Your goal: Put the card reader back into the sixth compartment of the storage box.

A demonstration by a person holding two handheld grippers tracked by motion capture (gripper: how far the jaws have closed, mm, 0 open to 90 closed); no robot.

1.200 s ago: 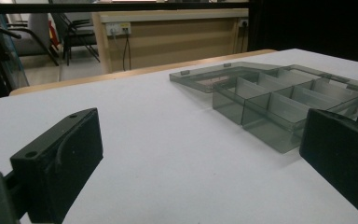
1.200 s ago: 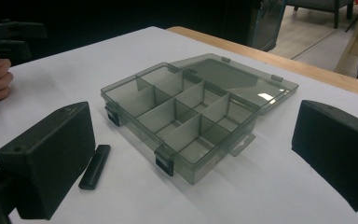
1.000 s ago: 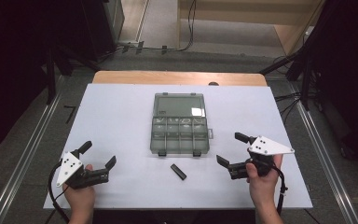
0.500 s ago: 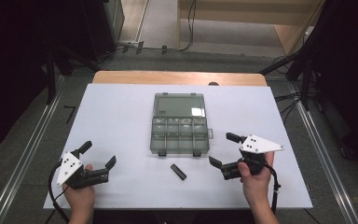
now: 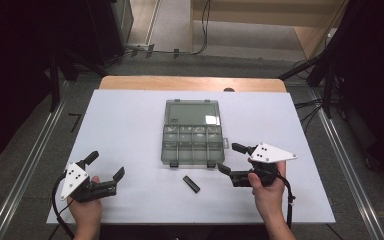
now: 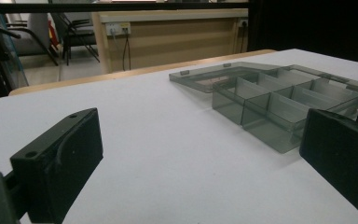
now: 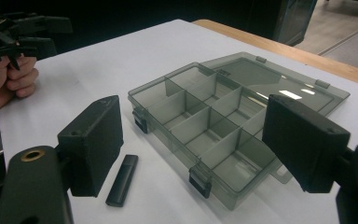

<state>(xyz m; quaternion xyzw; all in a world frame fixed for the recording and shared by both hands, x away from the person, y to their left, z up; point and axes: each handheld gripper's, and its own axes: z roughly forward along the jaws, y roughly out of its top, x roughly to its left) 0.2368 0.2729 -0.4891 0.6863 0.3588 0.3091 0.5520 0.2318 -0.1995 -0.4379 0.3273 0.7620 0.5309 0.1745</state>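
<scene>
At the left of the table (image 5: 130, 120), a white, matte sheet over a wooden top, we hold the left gripper (image 5: 106, 165) near the front edge; its two black, blocky jaws stand wide apart with only bare table between them. In the left gripper view the jaw faces look flat and dull, with small screw holes.

At the middle lies the organizer box (image 5: 192, 145), open, of smoky grey see-through plastic. Its tray is split by thin walls into rectangular compartments, all bare, and its flat lid (image 5: 192, 112) lies folded back on the far side, glossy enough to catch a light patch. Two dark latches sit on the near wall.

Just in front of the box, apart from it, rests the small black stick (image 5: 191, 184), a slim matte bar with squared ends, lying aslant on the table.

At the right we hold the right gripper (image 5: 227, 158), pointing toward the box's near right corner. Its jaws have just been closing somewhat, yet they stand well apart and grip nothing; in the right gripper view the stick (image 7: 121, 180) lies just below the left jaw.
</scene>
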